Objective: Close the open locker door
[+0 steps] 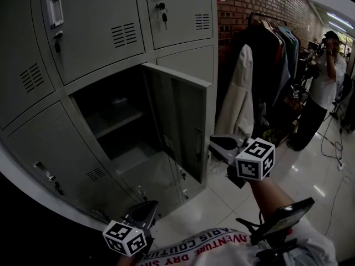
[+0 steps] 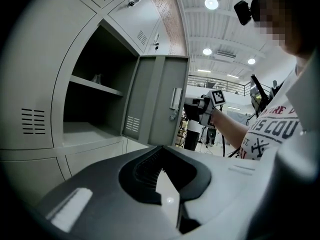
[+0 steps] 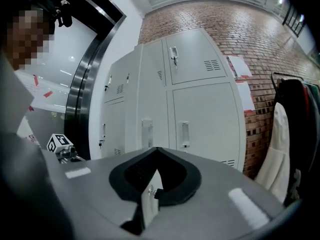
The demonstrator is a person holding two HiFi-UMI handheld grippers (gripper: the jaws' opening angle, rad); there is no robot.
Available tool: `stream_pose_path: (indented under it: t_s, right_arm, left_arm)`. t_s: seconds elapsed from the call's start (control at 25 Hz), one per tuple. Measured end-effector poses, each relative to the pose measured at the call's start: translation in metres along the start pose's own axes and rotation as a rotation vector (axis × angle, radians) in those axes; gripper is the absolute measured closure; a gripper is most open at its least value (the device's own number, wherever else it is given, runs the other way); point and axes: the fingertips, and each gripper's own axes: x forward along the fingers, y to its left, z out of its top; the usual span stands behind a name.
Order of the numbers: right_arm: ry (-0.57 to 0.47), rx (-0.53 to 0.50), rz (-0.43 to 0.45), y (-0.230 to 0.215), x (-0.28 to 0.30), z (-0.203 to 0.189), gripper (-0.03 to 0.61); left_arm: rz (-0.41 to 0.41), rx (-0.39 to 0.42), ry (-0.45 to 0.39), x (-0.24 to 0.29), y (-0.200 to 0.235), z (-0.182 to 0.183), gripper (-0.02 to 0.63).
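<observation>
In the head view, the right gripper [image 1: 214, 142] sits just beside the open locker door's [image 1: 186, 115] free edge. Its own view shows locker fronts [image 3: 205, 119] instead. The left gripper's [image 1: 147, 209] jaws are together, and so are the right's.
</observation>
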Motion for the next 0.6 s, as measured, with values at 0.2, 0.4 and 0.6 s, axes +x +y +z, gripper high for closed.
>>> stream_pose_path:
  t_s: [0.2,0.4,0.6]
  right_arm:
    - [0.005,-0.059,0.104,0.051,0.016,-0.003,0.586]
    - [-0.001,-0.106,0.232,0.097,0.047,0.0,0.586]
    - [-0.001,-0.126,0.35,0.135,0.088,-0.001,0.586]
  left_arm:
    - [0.018,-0.005,-0.004,-0.009,0.012,-0.002,0.609]
    - [0.059,-0.015,0.0,-0.02,0.027,-0.005,0.609]
    - [0.102,-0.028,-0.008,-0.035,0.043,-0.006,0.61]
